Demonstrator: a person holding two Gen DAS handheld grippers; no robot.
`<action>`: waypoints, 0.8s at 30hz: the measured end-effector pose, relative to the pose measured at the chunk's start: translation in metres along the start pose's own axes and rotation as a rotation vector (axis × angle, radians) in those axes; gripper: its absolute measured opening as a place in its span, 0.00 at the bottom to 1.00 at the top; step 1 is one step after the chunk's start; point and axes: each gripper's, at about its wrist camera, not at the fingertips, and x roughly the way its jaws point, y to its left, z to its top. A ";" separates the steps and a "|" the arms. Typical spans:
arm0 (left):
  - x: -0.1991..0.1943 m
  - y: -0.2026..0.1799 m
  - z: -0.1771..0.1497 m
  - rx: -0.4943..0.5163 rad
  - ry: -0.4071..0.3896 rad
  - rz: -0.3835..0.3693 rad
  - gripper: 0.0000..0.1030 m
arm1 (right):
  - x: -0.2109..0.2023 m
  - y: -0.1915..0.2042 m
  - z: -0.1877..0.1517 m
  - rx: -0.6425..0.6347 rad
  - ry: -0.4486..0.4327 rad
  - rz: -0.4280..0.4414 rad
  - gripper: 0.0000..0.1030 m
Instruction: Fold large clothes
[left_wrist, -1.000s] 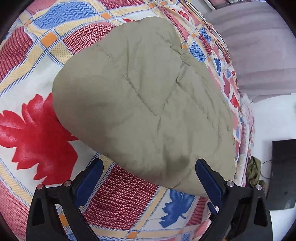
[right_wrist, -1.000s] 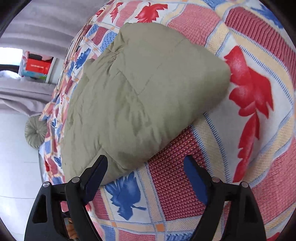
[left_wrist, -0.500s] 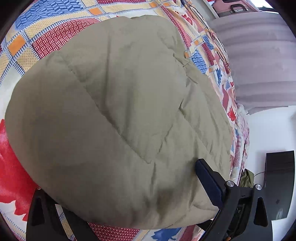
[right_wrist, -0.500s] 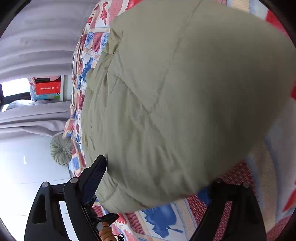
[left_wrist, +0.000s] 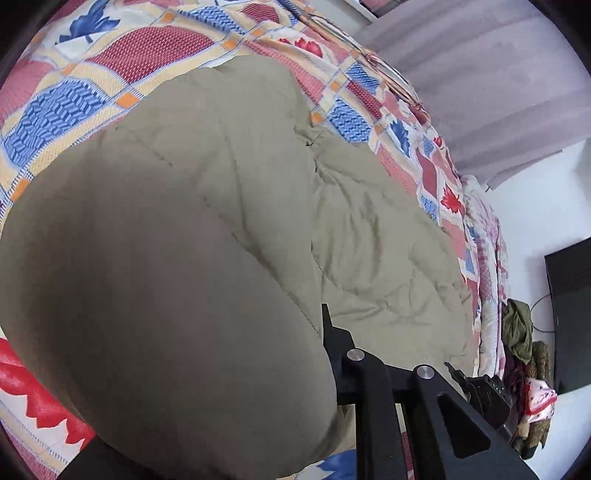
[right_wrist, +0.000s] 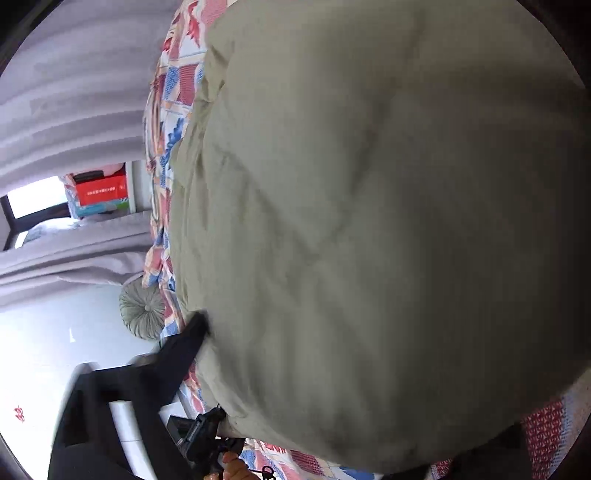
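Note:
An olive quilted garment (left_wrist: 240, 184) lies on a patchwork bedspread (left_wrist: 110, 74) and fills most of both views. My left gripper (left_wrist: 295, 325) is at its near edge with jaws closing. Its right finger (left_wrist: 332, 339) presses into a fabric bulge that hides the left finger. In the right wrist view the same garment (right_wrist: 369, 184) billows over my right gripper (right_wrist: 325, 369), whose jaws are closing too. The left finger (right_wrist: 192, 332) digs into the garment's edge. The other finger is buried under cloth above the bedspread (right_wrist: 546, 424).
Grey curtains (left_wrist: 480, 74) hang behind the bed. A dark screen (left_wrist: 569, 314) and a heap of clothes (left_wrist: 521, 332) stand beside the bed's right edge. On the other side are a round cushion (right_wrist: 142, 310), a red box (right_wrist: 99, 190) and white floor.
Both grippers moved in onto the garment's near edge. Their jaws went from wide open to closing on the fabric. The cloth now bulges up and covers most of each view.

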 end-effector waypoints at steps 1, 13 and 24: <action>-0.006 -0.003 -0.001 0.016 -0.005 -0.003 0.20 | -0.002 -0.001 -0.001 0.003 -0.002 0.010 0.42; -0.083 0.008 -0.069 0.074 0.069 0.000 0.20 | -0.057 0.008 -0.058 -0.117 0.060 0.018 0.29; -0.095 0.049 -0.143 0.046 0.210 0.097 0.28 | -0.092 -0.055 -0.124 -0.021 0.118 -0.057 0.29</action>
